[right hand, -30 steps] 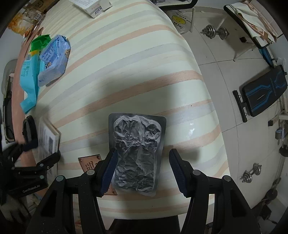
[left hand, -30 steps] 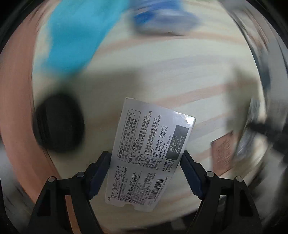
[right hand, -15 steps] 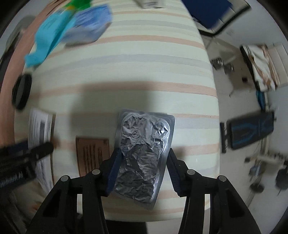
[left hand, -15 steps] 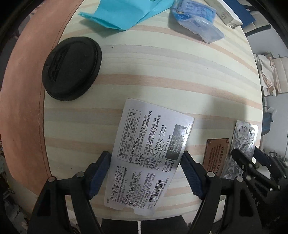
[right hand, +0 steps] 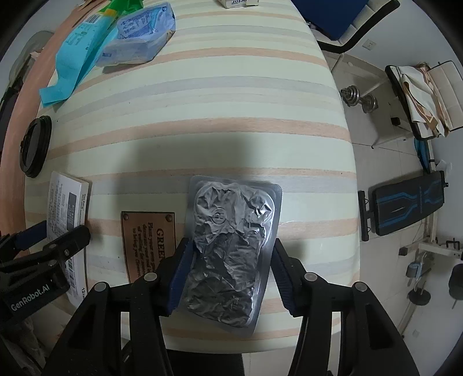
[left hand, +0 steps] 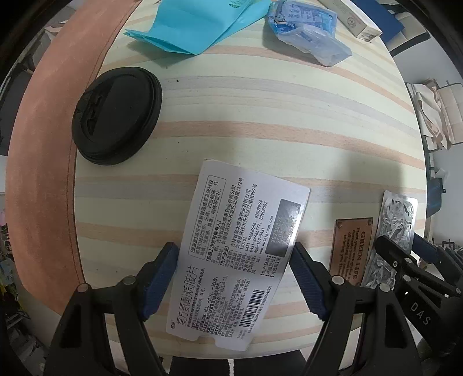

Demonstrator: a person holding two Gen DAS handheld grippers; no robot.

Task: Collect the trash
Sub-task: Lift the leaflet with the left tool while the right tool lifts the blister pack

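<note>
My left gripper [left hand: 234, 257] is shut on a flat white medicine box [left hand: 240, 245] printed with Chinese text and a barcode, held above the striped table. My right gripper [right hand: 228, 251] is shut on a crumpled silver blister pack [right hand: 231, 245]. Each gripper shows in the other's view: the left gripper [right hand: 55, 240] with the box [right hand: 66, 208] at the left, the right gripper [left hand: 405, 254] with the blister pack [left hand: 396, 217] at the right.
On the striped table [left hand: 275, 115] lie a black cup lid [left hand: 115, 115], a light blue bag [left hand: 202, 26], a blue plastic wrapper [left hand: 306, 31] and a white carton [left hand: 353, 17]. A brown label [right hand: 147, 240] sits near the front edge. Right of the table are floor, dumbbells [right hand: 358, 98] and a bench [right hand: 405, 205].
Both grippers swung about and have settled side by side over the table's front edge. The right gripper has closed onto the blister pack. The left still holds the box.
</note>
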